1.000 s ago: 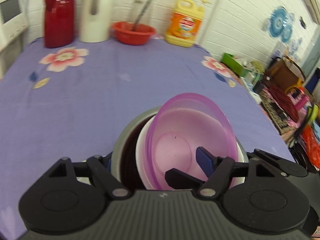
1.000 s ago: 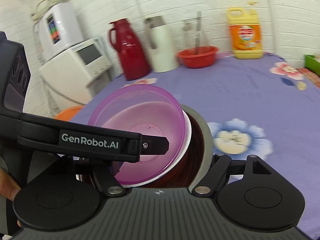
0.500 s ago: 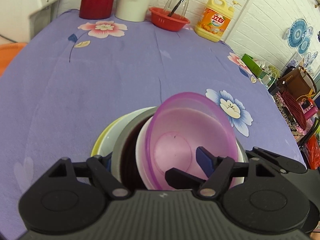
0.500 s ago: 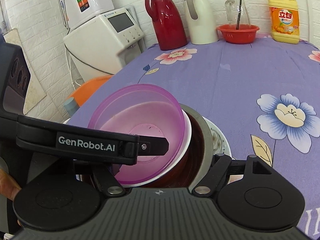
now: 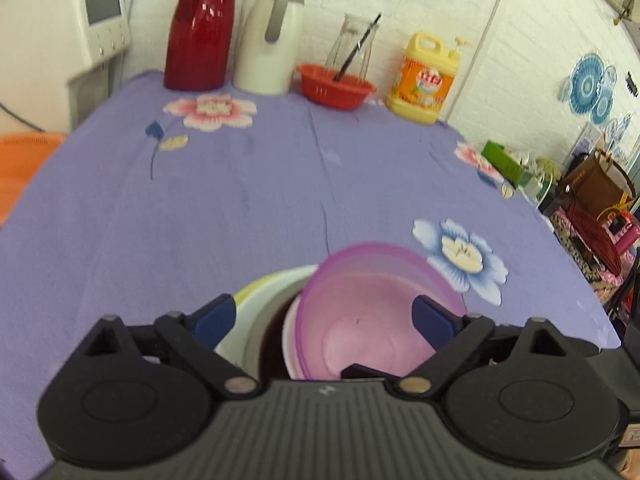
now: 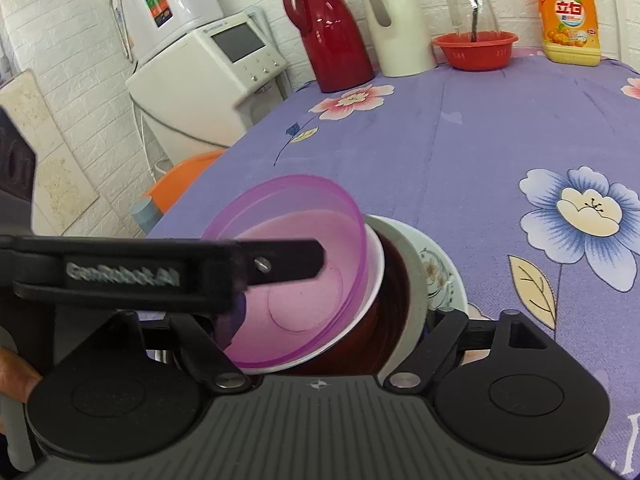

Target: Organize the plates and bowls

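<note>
The left gripper (image 5: 324, 316) is opening, its blue pads spread either side of the stacked dishes with the purple bowl (image 5: 372, 316) between them, not pressed. The right gripper (image 6: 328, 320) clamps the stack: purple bowl (image 6: 296, 264) nested in a white bowl (image 6: 376, 280), a grey dark-lined bowl (image 6: 412, 276) and a floral plate (image 6: 444, 276). They sit tilted at the near edge of a purple flowered tablecloth (image 5: 240, 208). At the far white brick wall stand a red thermos (image 6: 332, 36), white jug (image 6: 400, 28), red basket (image 6: 476, 50) and yellow detergent bottle (image 6: 568, 16). A white appliance (image 6: 212, 76) stands left of the table.

Right gripper (image 6: 320, 332) fingers hidden behind bowl stack (image 6: 400, 280) — grip unclear; logo blurred.
</note>
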Available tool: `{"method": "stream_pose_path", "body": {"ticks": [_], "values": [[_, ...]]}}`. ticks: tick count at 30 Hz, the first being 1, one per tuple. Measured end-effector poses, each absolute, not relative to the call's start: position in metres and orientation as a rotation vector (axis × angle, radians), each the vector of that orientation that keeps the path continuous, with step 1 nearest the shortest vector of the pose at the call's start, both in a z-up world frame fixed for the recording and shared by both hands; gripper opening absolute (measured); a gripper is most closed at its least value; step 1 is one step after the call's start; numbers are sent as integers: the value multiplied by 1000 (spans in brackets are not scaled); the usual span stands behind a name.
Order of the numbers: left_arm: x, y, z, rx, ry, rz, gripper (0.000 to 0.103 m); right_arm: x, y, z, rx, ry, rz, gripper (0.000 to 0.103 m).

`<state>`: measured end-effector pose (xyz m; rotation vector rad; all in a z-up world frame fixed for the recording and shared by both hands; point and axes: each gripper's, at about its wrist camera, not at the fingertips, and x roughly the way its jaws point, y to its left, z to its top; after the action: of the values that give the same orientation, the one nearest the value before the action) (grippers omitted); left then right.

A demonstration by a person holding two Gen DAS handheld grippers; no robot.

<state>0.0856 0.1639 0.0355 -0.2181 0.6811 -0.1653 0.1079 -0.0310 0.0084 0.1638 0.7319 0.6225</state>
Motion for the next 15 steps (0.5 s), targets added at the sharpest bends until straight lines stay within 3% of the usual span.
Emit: {"method": "stream_pose_path", "body": {"ticks": [8,15], "values": [[77,170,67,-281,546,-121,95,104,-60,41,198,553,546,103],[62,160,65,-288,527,-20,95,113,-82,45,207,551,484,103]]}}
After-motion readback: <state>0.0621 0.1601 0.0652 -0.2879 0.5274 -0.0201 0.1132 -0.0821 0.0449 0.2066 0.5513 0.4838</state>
